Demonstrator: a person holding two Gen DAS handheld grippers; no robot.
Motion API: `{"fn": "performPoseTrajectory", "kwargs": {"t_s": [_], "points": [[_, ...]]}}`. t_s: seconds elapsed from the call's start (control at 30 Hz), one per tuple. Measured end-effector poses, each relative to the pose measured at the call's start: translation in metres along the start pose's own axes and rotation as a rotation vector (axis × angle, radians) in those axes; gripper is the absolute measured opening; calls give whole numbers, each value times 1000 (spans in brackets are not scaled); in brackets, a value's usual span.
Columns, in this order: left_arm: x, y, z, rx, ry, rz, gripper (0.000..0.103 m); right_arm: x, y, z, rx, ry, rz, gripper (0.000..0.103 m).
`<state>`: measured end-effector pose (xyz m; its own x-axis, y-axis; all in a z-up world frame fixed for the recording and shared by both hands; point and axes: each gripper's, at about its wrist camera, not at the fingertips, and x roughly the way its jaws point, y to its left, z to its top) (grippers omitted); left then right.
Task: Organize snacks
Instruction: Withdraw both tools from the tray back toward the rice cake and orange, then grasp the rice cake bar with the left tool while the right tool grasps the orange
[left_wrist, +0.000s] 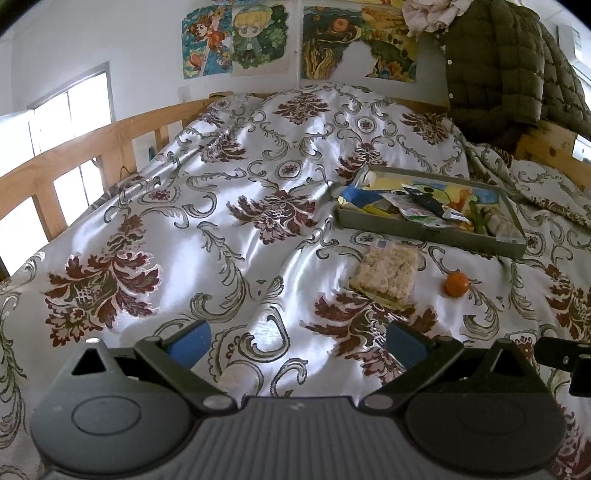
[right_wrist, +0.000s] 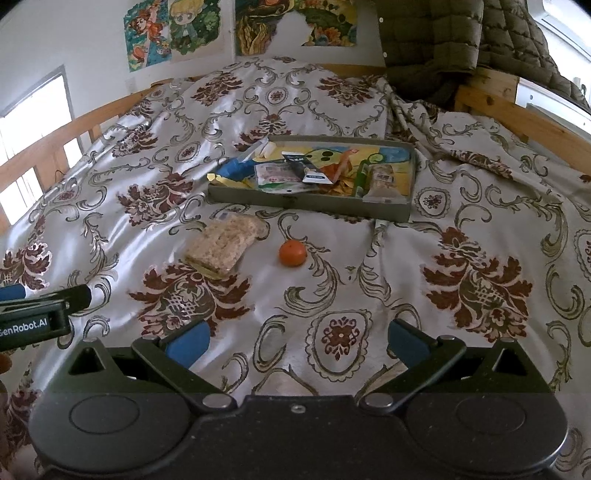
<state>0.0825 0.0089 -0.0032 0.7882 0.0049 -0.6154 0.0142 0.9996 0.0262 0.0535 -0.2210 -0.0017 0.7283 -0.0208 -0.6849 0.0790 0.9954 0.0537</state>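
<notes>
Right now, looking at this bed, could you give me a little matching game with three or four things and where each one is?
Things:
1. tangerine
2. rice cake packet
3. snack tray
4. green quilted jacket

Places:
A. hanging over the wooden bed frame at the far end
B. loose on the bedspread, just left of the orange fruit
C. on the bedspread, holding several packets
D. loose on the bedspread, in front of the tray's middle

Pairs: 1-D, 2-B, 3-C, 4-A

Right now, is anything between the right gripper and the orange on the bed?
Nothing visible. Only bare bedspread lies between the open right gripper and the orange; the rice cracker pack sits off to its left.
</notes>
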Motion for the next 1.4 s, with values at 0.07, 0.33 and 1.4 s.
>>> {"fn": "performPoseTrajectory", "kwargs": {"t_s": [0.07,0.33,1.4], "points": [[0,0,0,0,0,0,103,0,1,0,0,0,1,102],[2,0,1,-9,5,-1,103,1,2,1,-2,0,2,102],[58,-22,33,162,-31,-55,103,45,-12,26,-73,-50,-15,102]]}}
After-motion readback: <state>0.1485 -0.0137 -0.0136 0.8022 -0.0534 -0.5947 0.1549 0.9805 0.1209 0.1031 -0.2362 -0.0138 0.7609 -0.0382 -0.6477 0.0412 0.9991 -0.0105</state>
